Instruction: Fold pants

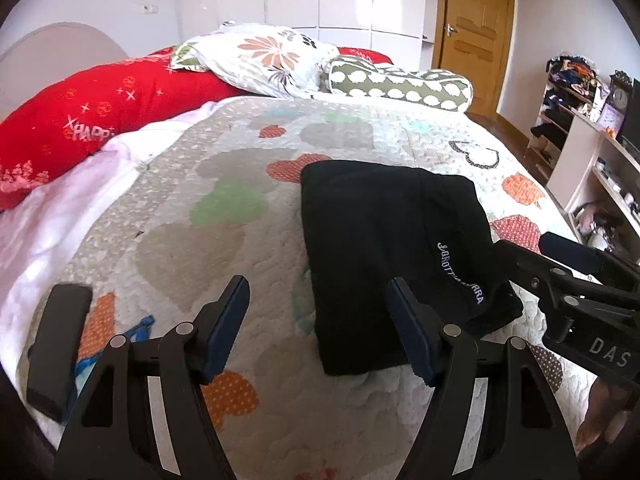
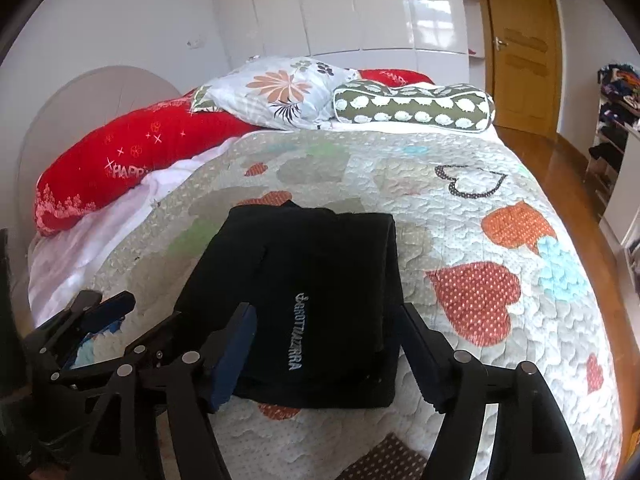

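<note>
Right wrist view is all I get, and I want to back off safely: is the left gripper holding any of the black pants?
Observer: No. The left gripper is open; the left edge of the folded black pants shows between its fingers, unpinched.
Operator: Anything on the bed left of it?
Observer: A flat black rectangular object lies on the quilt, outside the left finger.
Operator: And beside the bed on the right?
Observer: A clock stands on top of the shelving unit.
</note>
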Motion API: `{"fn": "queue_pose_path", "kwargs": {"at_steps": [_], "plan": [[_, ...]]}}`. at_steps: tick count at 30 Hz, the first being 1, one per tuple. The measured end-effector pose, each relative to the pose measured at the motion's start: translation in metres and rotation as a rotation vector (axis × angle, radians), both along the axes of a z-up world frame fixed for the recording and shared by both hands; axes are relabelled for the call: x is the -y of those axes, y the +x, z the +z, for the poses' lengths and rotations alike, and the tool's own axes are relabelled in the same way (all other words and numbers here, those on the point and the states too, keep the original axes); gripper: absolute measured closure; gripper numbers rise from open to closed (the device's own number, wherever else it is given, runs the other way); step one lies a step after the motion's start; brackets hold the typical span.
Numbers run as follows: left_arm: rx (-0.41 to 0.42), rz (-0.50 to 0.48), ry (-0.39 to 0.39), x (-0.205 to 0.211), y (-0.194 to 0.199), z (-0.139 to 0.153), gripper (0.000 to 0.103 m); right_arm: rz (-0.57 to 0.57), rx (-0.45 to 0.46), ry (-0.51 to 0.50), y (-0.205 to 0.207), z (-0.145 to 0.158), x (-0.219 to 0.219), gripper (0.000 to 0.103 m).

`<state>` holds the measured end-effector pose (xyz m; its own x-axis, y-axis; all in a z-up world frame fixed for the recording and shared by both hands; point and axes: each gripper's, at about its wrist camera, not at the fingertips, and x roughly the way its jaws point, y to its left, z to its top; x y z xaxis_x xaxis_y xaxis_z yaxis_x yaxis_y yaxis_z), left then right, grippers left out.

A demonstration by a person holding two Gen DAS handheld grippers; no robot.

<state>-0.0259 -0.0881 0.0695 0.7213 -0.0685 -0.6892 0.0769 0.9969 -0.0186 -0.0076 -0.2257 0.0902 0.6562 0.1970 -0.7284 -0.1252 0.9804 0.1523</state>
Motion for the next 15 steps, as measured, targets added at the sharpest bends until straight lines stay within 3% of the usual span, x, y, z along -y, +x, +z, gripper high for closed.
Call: {"fn": "queue_pose_path", "kwargs": {"at_steps": [15], "plan": [[0.012, 0.043, 0.007, -0.008, -0.023, 0.007, 0.032, -0.022, 0.025, -0.009, -0.014, 0.003, -0.005, 0.033]]}}
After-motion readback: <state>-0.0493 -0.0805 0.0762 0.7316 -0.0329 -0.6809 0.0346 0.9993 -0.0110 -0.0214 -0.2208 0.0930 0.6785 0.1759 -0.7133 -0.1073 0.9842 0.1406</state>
